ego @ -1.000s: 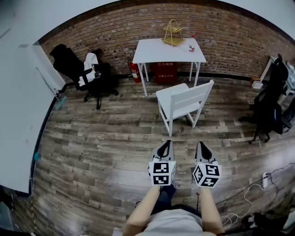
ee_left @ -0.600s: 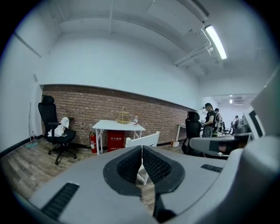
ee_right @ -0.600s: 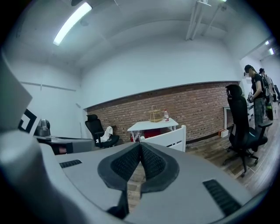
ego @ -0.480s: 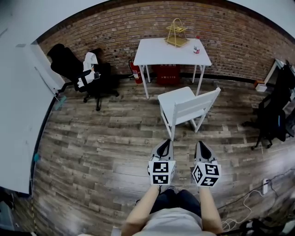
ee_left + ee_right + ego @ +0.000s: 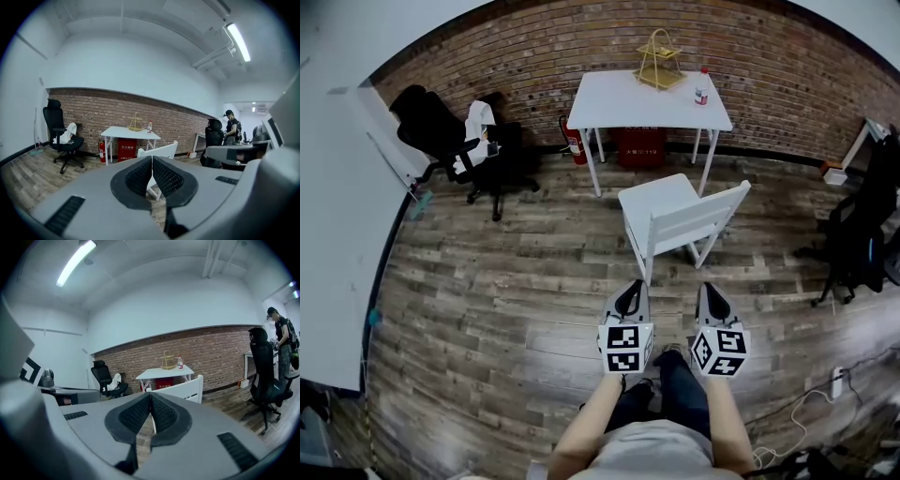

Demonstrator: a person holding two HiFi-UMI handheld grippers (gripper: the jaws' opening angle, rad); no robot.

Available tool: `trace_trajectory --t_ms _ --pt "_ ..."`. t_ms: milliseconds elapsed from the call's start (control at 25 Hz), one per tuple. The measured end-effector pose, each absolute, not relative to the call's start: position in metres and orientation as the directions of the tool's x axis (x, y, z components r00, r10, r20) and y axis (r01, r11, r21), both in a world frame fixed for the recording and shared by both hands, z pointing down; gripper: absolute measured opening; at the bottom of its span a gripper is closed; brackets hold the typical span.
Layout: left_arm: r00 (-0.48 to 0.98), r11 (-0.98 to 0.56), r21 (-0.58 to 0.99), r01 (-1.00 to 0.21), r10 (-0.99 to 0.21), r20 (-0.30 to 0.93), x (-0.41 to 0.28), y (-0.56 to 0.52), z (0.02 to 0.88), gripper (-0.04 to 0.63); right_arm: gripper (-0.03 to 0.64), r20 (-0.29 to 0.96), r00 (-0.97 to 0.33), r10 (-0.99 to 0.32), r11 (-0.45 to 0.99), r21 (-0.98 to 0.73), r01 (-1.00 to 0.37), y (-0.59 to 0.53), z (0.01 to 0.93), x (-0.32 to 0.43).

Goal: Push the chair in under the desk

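A white chair (image 5: 675, 220) stands on the wooden floor, pulled out from a white desk (image 5: 649, 101) at the brick wall, its backrest turned toward me. The same chair (image 5: 159, 151) (image 5: 185, 389) and desk (image 5: 130, 133) (image 5: 165, 372) show in both gripper views. My left gripper (image 5: 630, 300) and right gripper (image 5: 711, 302) hang side by side a short way in front of the backrest, touching nothing. Both are shut, pads pressed together with nothing between them (image 5: 152, 169) (image 5: 150, 405).
A wire basket (image 5: 660, 62) and a small bottle (image 5: 702, 91) stand on the desk. A red fire extinguisher (image 5: 574, 142) and red box (image 5: 639, 146) sit under it. Black office chairs stand at left (image 5: 455, 141) and right (image 5: 860, 225). Cables (image 5: 811, 398) lie on the floor at right.
The view has crept forward: the chair and desk sit slightly nearer and more to the right. Both grippers stay shut, side by side.
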State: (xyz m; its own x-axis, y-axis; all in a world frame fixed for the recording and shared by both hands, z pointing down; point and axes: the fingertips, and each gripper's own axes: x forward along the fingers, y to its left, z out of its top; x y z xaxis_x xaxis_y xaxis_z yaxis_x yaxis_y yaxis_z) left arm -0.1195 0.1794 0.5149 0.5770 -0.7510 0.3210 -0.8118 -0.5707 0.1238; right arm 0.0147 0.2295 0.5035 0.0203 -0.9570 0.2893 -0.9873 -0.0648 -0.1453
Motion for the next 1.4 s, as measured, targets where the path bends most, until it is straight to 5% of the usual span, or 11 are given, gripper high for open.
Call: trace_trajectory --t_ms 960,1400 --pt "0.542 -0.544 0.103 -0.833 -0.762 0.356 0.02 0.05 0.528 0.018 0.015 0.302 -0.186 -0.935 0.16 -0.11 -0.981 0.07 0.511 0.165" --pt "0.446 -0.494 0.012 -0.869 -0.773 0.452 0.025 0.017 0.549 0.018 0.017 0.315 -0.272 -0.909 0.26 -0.08 -0.962 0.028 0.522 0.197"
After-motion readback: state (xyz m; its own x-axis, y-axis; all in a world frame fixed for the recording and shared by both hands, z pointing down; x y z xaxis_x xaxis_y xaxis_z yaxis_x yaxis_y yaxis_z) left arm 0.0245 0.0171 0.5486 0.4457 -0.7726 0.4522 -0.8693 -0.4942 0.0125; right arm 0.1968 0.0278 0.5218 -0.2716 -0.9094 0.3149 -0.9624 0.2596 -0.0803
